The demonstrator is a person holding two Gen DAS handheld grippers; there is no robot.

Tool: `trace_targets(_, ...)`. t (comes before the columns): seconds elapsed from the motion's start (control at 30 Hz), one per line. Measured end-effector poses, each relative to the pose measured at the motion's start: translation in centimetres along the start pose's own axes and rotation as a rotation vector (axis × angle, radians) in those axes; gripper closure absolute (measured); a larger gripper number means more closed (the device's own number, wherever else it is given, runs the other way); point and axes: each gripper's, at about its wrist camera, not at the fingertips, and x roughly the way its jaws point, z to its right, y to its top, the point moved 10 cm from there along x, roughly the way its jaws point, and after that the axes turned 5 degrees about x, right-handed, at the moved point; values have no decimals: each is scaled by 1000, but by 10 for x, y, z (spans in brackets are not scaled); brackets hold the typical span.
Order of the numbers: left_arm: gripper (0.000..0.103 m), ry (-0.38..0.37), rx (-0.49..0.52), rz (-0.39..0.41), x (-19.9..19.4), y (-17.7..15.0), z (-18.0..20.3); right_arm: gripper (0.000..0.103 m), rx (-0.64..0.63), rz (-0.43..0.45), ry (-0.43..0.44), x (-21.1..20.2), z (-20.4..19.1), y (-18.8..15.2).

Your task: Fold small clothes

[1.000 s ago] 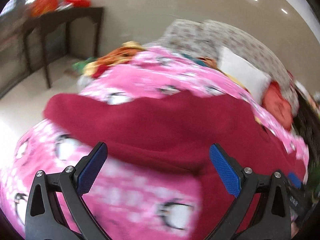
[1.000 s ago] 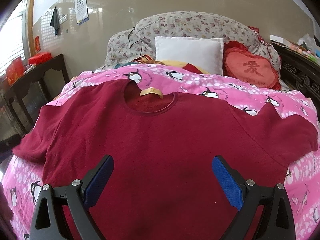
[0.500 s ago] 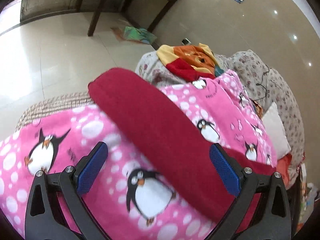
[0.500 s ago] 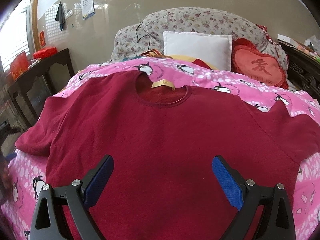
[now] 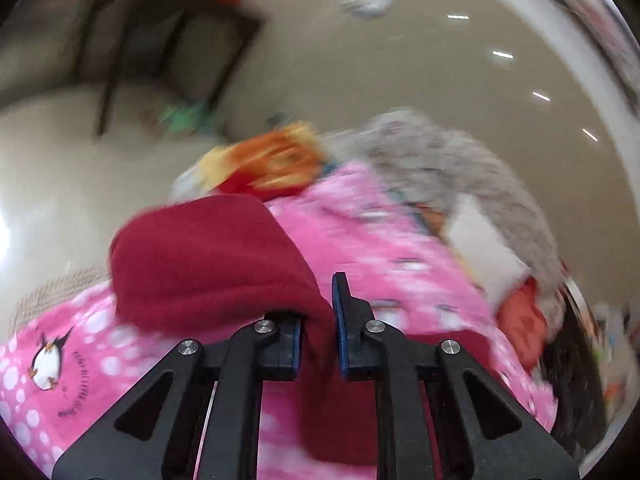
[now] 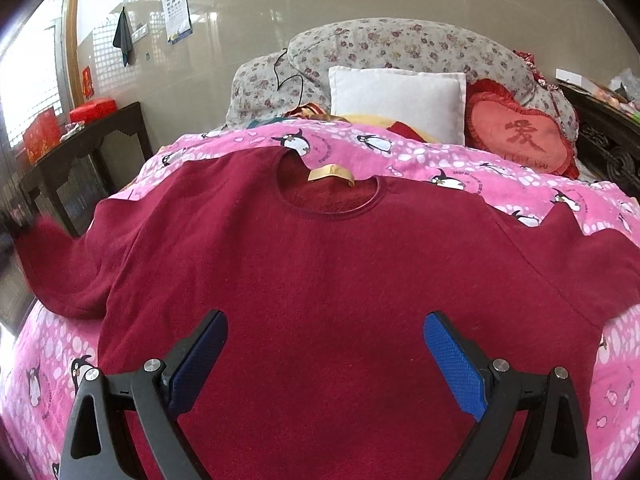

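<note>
Pinching the sleeve (image 5: 208, 256) of my red sweater (image 6: 340, 280), my left gripper (image 5: 318, 344) has just closed, apparently near the cuff; the body lies flat rightward, under my spread right gripper (image 6: 326, 364).

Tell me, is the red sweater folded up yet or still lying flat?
Mostly spread flat. The red sweater lies open on the pink penguin blanket, neckline and both sleeves showing. Only the left sleeve is pinched in the left gripper.

You are in a home bedroom: a bed under a pink penguin-print blanket (image 6: 460, 164), white square pillow (image 6: 396, 100), floral headboard cushion (image 6: 400, 46).
</note>
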Motion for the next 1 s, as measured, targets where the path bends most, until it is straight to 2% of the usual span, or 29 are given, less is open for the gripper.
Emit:
trace_targets(0.1,91,-156,164,8,-16,-13,80,5,7,2,-15,-1,5,2)
trace_targets(0.17,91,-241,282,-52,-12,-47,127,5,22,8,-27,-2,13,4)
trace_targets(0.23,91,-294,371,-164,10,-97,157,5,49,15,-31,-5,21,6)
trace_targets(0.37,91,-331,419,-405,49,-169,160,5,141,26,-1,-11,38,12)
trace_targets(0.43,90,-332,434,-397,41,-172,156,5,170,19,31,-12,39,14)
trace_targets(0.47,85,-334,443,-381,34,-167,155,5,174,18,43,-13,37,15)
trace_targets(0.53,67,-343,437,-326,12,-149,150,5,177,14,80,-15,30,17)
trace_targets(0.6,33,-310,422,-211,-9,-123,136,5,175,6,123,-18,20,20)
trace_targets(0.67,22,-264,412,-113,-16,-108,126,5,174,-8,177,-21,5,24)
trace_targets(0.73,22,-216,398,-65,-18,-98,110,5,165,-41,200,-19,-8,27)
trace_targets(0.8,22,-157,381,-65,-10,-96,95,5,132,-73,187,-12,-19,28)
trace_targets(0.9,22,-94,365,-105,9,-105,75,5,74,-108,143,-6,-26,28)
trace_targets(1.0,22,-64,348,-158,24,-117,62,5,80,-52,81,-11,-5,34)
